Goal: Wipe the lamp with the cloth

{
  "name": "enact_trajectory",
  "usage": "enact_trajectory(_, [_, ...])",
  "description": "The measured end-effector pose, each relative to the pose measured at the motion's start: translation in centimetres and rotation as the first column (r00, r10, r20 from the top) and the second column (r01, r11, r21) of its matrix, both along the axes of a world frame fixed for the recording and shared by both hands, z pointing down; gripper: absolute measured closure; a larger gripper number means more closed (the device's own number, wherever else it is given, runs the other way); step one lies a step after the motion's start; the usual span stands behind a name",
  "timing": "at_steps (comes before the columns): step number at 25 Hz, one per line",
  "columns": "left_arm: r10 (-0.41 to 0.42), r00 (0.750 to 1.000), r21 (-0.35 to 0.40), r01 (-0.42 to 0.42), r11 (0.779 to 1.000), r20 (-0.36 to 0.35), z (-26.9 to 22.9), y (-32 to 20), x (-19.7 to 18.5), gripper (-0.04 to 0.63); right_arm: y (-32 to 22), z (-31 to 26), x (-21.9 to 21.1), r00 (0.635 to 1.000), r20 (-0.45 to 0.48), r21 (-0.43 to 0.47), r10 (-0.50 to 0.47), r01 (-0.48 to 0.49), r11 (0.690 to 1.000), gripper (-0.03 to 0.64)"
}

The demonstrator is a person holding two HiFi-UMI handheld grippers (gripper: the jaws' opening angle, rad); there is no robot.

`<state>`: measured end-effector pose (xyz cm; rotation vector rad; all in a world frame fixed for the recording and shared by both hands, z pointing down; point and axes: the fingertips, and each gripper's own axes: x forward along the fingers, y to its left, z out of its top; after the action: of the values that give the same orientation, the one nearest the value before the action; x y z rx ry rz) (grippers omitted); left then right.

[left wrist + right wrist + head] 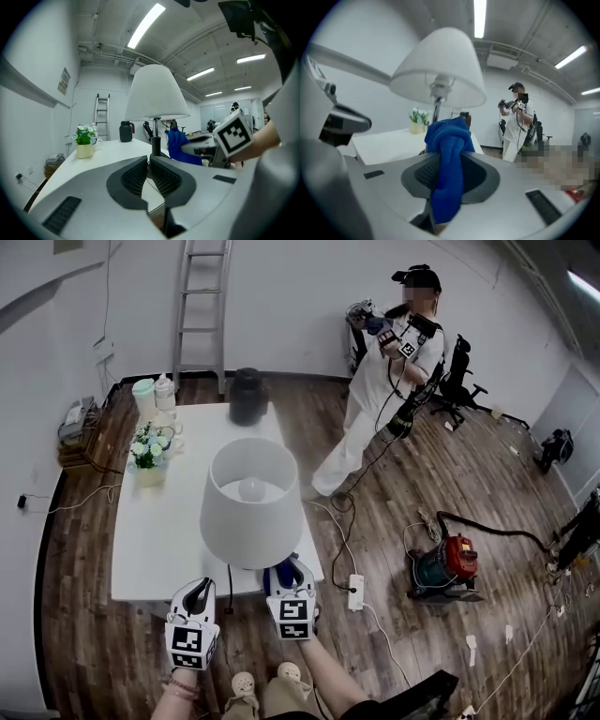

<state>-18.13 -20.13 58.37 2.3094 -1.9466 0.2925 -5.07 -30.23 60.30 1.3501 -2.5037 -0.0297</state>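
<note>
A long white table (155,531) runs from near to far across the wood floor, and the lamp (251,507) stands at its near right corner, its wide white shade covering the bulb and the dark stem. A person in white (384,381) stands far to the right, well apart from the table, and a red vacuum cleaner (448,563) sits on the floor to the right. On the table's far end is a black jug (248,396), with a pot of flowers (147,452) by the left edge. The left gripper (198,591), at the near table edge, has its jaws drawn together around nothing. The right gripper (287,572), just beside the lamp's base under the shade, is clamped on the bunched blue cloth (449,154).
</note>
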Motion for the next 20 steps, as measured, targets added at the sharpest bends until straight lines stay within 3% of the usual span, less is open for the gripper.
enact_trajectory(3, [0.003, 1.000, 0.005, -0.003, 1.000, 0.007, -0.2, -0.6, 1.1, 0.587, -2.5, -5.0, 2.2, 0.985, 0.168, 0.111, -0.046, 0.028, 0.993, 0.520])
enact_trajectory(5, [-0.005, 1.000, -0.001, 0.005, 1.000, 0.016, -0.1, -1.2, 1.6, 0.588, -4.4, -6.3, 2.6, 0.958, 0.257, 0.110, -0.128, 0.103, 0.989, 0.518])
enact_trajectory(10, [-0.047, 0.999, -0.027, 0.047, 0.999, 0.028, 0.7, -2.4, 1.9, 0.588, -8.2, -5.6, -0.1, 0.824, 0.465, 0.045, -0.325, 0.344, 0.938, 0.520])
enact_trajectory(14, [-0.068, 0.997, -0.036, 0.069, 0.997, 0.040, 1.2, -2.9, 2.1, 0.588, -9.6, -4.3, -3.8, 0.779, 0.453, 0.028, -0.434, 0.474, 0.880, 0.520])
enact_trajectory(17, [-0.093, 0.995, -0.040, 0.095, 0.995, 0.042, 1.5, -3.3, 2.0, 0.588, -9.2, -4.0, -6.4, 0.715, 0.446, 0.032, -0.539, 0.589, 0.807, 0.520])
enact_trajectory(20, [-0.111, 0.993, -0.039, 0.112, 0.993, 0.034, 1.5, -3.5, 2.1, 0.588, -8.0, -1.7, -7.9, 0.718, 0.267, -0.031, -0.643, 0.673, 0.739, 0.520])
